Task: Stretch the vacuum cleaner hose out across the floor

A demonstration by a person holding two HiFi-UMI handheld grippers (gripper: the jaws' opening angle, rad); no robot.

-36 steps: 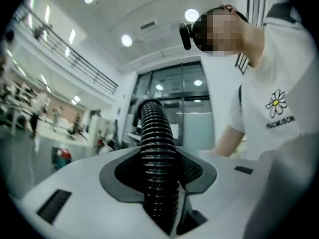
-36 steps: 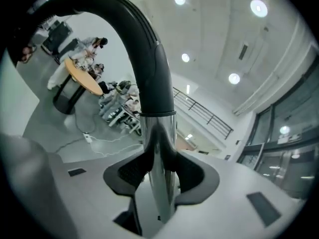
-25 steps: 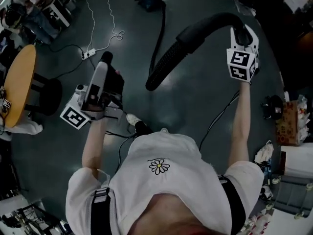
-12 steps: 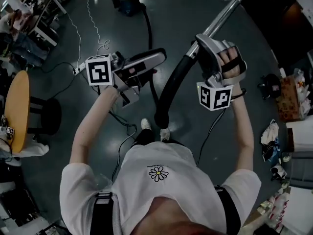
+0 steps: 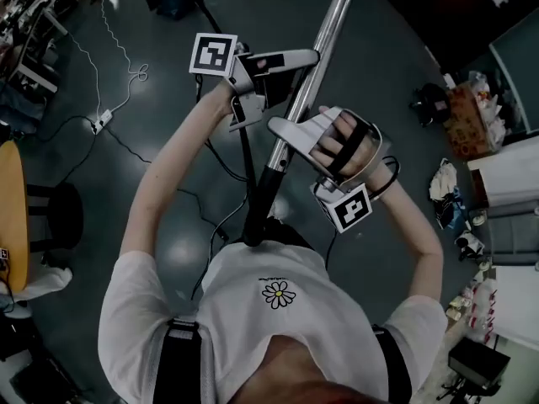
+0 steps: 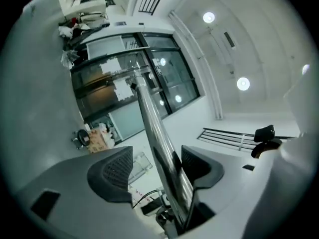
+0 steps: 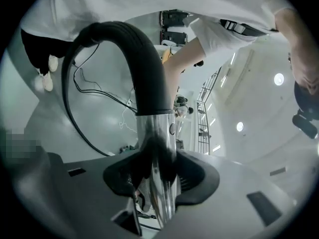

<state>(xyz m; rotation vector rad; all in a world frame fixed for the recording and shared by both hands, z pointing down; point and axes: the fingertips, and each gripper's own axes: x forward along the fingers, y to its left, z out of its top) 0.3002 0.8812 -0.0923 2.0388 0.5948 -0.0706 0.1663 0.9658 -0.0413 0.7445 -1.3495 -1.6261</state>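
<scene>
This looks like a big workroom or lab. Cables (image 5: pixel 137 73) and a power strip (image 5: pixel 99 122) lie on the smooth grey floor (image 5: pixel 396 32) at the upper left. Boxes and bags (image 5: pixel 461 112) pile up along the right edge.

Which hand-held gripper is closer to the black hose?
Right. The right hand-held gripper clamps the metal tube right beside the black hose; the left hand-held gripper sits farther up the tube, jaws just been opening around it.
</scene>
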